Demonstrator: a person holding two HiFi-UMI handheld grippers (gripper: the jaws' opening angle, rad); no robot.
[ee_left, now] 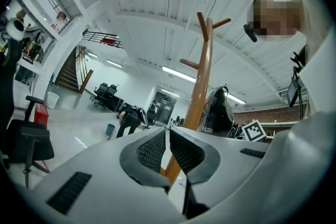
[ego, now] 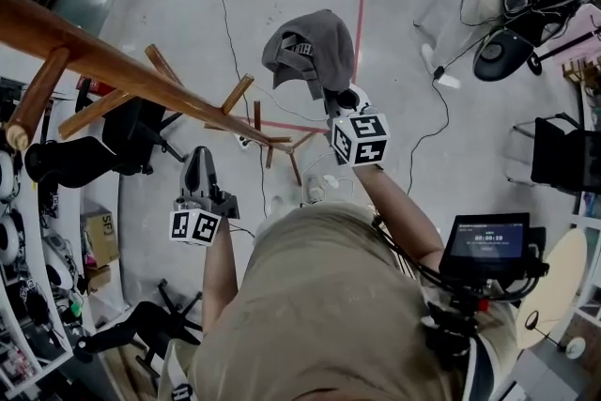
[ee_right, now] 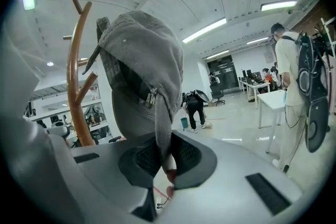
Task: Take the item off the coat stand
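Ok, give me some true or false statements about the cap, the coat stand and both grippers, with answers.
1. The right gripper is shut on the grey cap. True.
2. The grey cap hangs on the coat stand. False: it is off the stand, held beside it.
3. The left gripper holds a strap. False: its jaws are together on nothing.
4. The coat stand is wooden. True.

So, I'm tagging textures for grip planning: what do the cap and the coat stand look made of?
Cap: grey woven fabric, matte, probably cotton; it folds limply and shows stitched seams. Coat stand: wood, likely varnished; warm brown with a smooth sheen.
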